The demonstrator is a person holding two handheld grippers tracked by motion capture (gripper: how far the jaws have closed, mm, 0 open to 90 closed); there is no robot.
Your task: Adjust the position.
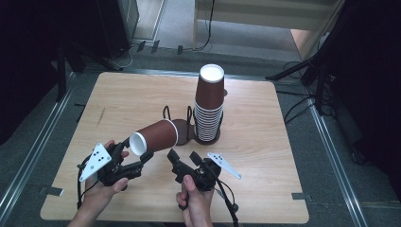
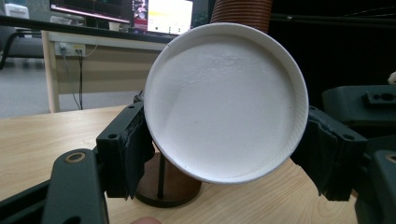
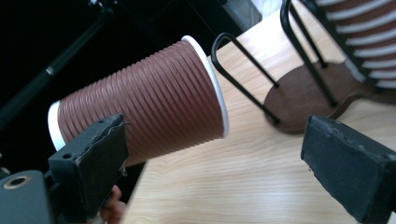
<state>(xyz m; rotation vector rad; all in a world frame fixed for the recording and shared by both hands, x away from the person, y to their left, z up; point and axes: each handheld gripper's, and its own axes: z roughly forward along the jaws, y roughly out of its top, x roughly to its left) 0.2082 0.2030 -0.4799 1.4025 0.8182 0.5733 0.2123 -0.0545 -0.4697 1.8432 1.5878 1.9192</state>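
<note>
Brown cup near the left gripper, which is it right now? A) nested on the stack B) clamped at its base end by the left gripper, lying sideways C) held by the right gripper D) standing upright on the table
B: the left gripper pinches the brown cup at its white base end, rim pointing toward the cup stack; the right gripper stands open beside it.

Light wooden table [image 1: 118,101], rounded corners, pale grain running lengthwise. Stands on grey floor [image 1: 179,28]; metal rails [image 1: 33,146] run along both its sides. Near far-centre of top: cup holder [image 1: 182,135] with dark round wooden bases and black wire loops. Right base carries tall stack [image 1: 209,106] of brown ribbed cups, upside down, white bottom on top. Left base bare. Small dark marks on top near left edge.
</note>
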